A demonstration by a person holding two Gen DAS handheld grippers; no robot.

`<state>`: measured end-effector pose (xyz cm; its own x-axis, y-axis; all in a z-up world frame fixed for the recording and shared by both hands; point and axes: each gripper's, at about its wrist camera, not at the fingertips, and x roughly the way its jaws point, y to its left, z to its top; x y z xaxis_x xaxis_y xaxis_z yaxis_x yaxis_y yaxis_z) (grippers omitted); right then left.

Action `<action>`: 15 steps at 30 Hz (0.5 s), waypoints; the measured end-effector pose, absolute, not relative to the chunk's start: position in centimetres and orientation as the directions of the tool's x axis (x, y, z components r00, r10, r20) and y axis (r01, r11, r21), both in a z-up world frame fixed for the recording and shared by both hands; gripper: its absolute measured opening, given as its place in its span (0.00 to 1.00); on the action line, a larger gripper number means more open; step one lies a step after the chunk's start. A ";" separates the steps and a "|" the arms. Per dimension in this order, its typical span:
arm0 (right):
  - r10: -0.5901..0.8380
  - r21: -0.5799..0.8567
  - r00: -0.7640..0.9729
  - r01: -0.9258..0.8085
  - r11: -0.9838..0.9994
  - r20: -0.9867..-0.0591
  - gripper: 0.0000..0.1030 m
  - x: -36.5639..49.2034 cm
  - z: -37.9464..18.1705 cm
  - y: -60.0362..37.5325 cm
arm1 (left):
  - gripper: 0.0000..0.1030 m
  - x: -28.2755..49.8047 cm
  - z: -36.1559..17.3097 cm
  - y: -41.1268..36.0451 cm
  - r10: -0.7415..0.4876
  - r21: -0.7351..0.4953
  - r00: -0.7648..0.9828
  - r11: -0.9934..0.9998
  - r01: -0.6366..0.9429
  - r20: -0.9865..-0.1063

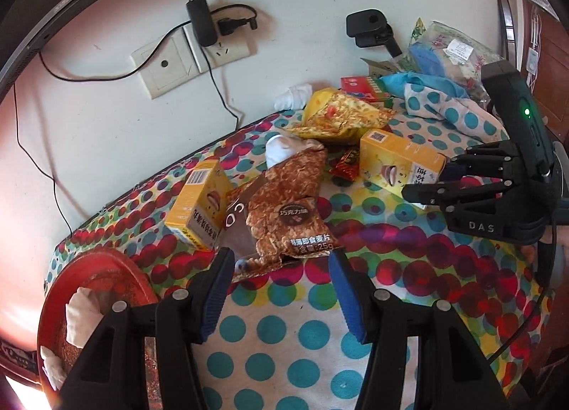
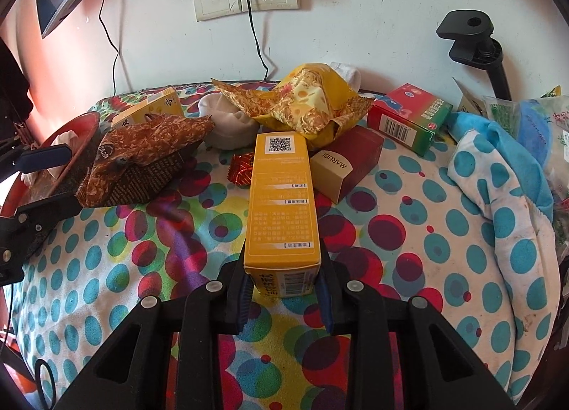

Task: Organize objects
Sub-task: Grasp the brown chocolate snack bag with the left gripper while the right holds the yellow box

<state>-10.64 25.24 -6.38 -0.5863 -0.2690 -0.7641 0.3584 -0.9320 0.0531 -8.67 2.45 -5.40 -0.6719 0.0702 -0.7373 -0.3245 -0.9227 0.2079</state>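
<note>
My right gripper (image 2: 284, 289) is shut on the near end of a long yellow box (image 2: 281, 196); from the left wrist view it (image 1: 432, 184) holds that box (image 1: 398, 164) at the right. My left gripper (image 1: 281, 267) is open, its fingers either side of the bottom edge of a brown oatmeal packet (image 1: 288, 203), also seen in the right wrist view (image 2: 142, 157). A second yellow box (image 1: 201, 201) lies left of the packet. A yellow snack bag (image 1: 341, 114) and a small red candy wrapper (image 1: 346, 164) lie behind.
A red tray (image 1: 106, 267) with tissues sits at the left edge. A red-green box (image 2: 409, 118), a red MARUBI box (image 2: 348, 164), white socks (image 2: 227, 125), a rumpled dotted cloth (image 2: 498, 175) and bags crowd the back right. The wall has sockets and cables (image 1: 199, 50).
</note>
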 end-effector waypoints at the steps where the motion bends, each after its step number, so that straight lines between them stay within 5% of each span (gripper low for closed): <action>1: -0.268 0.052 -0.586 0.359 -0.932 -0.764 0.28 -10.6 -6.4 25.2 | 0.55 -8.7 -5.3 2.7 0.063 0.215 -0.670 -0.921 -0.324 -0.740; 8: -0.271 0.055 -0.586 0.359 -0.932 -0.764 0.28 -10.4 -6.4 25.2 | 0.56 -8.7 -3.2 4.4 0.133 0.169 -0.633 -0.904 -0.393 -0.762; 15: -0.271 0.057 -0.582 0.358 -0.932 -0.767 0.28 -10.4 -6.5 25.1 | 0.58 -14.1 -4.4 6.8 0.012 0.266 -0.527 -0.853 -0.449 -0.850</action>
<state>-10.42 25.12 -6.52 -0.5817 -0.2706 -0.7671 0.3578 -0.9320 0.0574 -14.08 6.80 -4.41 -0.5270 0.0118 -0.8498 -0.4487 -0.8530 0.2664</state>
